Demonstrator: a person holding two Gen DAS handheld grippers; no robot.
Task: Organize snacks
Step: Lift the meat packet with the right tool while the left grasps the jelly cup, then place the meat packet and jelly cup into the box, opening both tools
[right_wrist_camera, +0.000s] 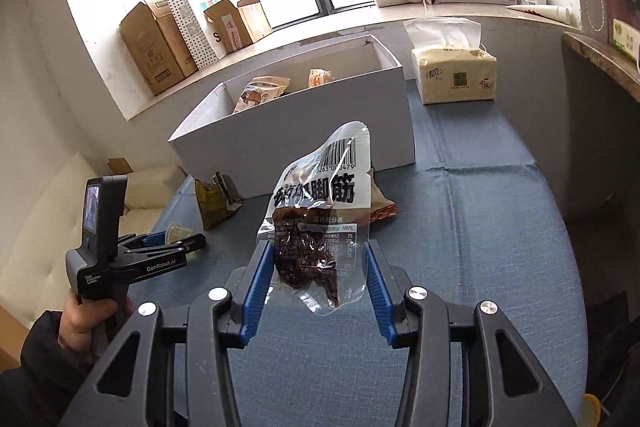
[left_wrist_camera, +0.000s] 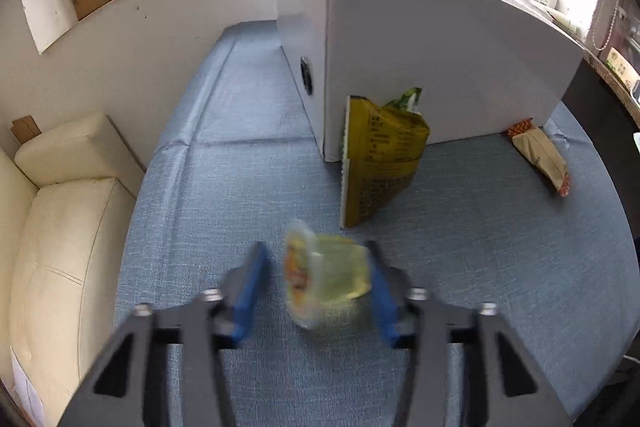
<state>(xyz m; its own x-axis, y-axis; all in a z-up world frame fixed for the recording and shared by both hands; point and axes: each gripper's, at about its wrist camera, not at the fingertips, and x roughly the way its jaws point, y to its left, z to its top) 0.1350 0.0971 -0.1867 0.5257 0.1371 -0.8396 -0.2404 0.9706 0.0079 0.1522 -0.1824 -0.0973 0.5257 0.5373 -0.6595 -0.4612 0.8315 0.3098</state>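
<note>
Low in your right wrist view, your right gripper has its jaws closed on a clear plastic pouch of dark dried meat, held upright above the blue cloth tabletop. In the left wrist view, lower centre, your left gripper brackets a small translucent yellow jelly cup; the right pad touches it, the left stands clear, so judge it not yet gripped. Beyond, a yellow-green snack bag leans on the white cardboard box, upper centre. Next, probably carry the pouch over the box rim and finish pinching the cup.
</note>
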